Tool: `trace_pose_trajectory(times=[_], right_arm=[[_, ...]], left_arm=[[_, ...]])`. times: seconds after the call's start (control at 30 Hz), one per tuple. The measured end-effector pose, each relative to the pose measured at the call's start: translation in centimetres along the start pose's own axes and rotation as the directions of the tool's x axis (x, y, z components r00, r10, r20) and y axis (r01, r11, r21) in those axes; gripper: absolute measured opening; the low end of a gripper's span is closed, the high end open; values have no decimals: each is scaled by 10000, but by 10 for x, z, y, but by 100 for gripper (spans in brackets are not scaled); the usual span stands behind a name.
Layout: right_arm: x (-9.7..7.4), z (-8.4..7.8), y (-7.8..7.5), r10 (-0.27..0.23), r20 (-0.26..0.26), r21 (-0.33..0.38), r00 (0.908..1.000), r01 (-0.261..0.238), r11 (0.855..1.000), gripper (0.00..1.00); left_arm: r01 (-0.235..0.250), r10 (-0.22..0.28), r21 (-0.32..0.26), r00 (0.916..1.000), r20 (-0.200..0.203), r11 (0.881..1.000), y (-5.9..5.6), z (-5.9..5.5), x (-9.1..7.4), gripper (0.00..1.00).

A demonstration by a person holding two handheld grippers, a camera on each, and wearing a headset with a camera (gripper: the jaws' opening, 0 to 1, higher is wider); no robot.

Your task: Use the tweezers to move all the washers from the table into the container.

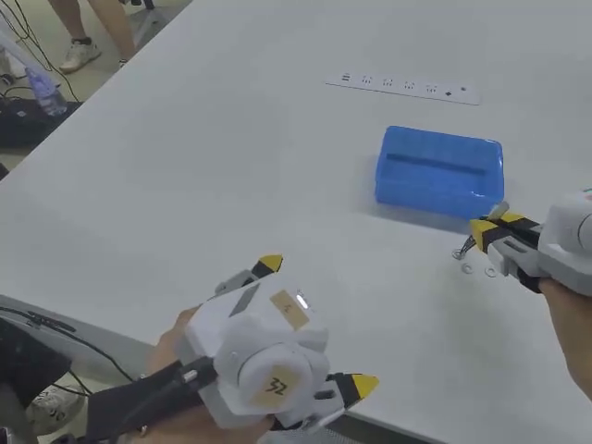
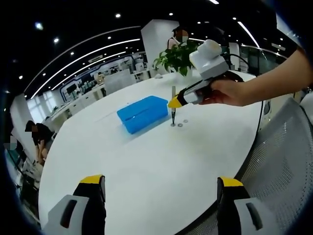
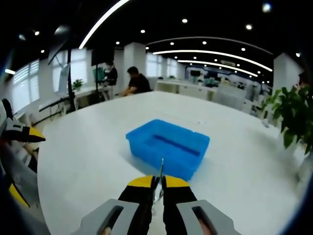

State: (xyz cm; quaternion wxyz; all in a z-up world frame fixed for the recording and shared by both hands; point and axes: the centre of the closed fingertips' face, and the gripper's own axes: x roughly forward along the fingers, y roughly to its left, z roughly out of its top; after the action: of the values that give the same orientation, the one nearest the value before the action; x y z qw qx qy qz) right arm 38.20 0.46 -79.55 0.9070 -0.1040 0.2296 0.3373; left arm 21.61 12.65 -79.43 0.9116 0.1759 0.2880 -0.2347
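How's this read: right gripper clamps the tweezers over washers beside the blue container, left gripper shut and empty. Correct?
Wrong on one count: the left gripper is open, not shut; the left gripper view shows its jaws wide apart and empty. The rest stands: the right gripper clamps the tweezers over washers beside the blue container.

1. The table (image 1: 231,185) has a smooth, matt white top with only a faint sheen.
2. At two o'clock on it, the container (image 1: 439,171) is blue plastic, lightly glossy at the rim.
3. The tweezers (image 1: 465,248) are thin bare metal, and the washers (image 1: 467,269) are pale metal rings.
4. The left gripper (image 1: 316,325) and right gripper (image 1: 483,239) have matt white plastic shells.
5. At one o'clock, the power strip (image 1: 402,88) is smooth white plastic.
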Motion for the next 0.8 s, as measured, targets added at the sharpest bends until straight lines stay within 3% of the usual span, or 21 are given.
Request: trace_pose_trajectory(times=[0.37,0.47,0.63,0.8], right_arm=[[-1,-1,0,-50,-26,25,10000,50,10000,1],[0,0,-4,96,-151,841,9998,-83,9964,1],[7,0,-13,187,-368,1423,9991,-133,9897,1],[2,10,-15,312,-125,1871,9994,-283,9819,1]], left_arm=[[-7,7,104,10000,-24,9999,0,0,-1,97],[-20,21,133,10000,-71,9999,0,-1,-1,96],[-36,37,190,10000,-88,9998,0,-1,-1,96],[-118,119,186,9999,-64,9998,2,0,-2,96]])
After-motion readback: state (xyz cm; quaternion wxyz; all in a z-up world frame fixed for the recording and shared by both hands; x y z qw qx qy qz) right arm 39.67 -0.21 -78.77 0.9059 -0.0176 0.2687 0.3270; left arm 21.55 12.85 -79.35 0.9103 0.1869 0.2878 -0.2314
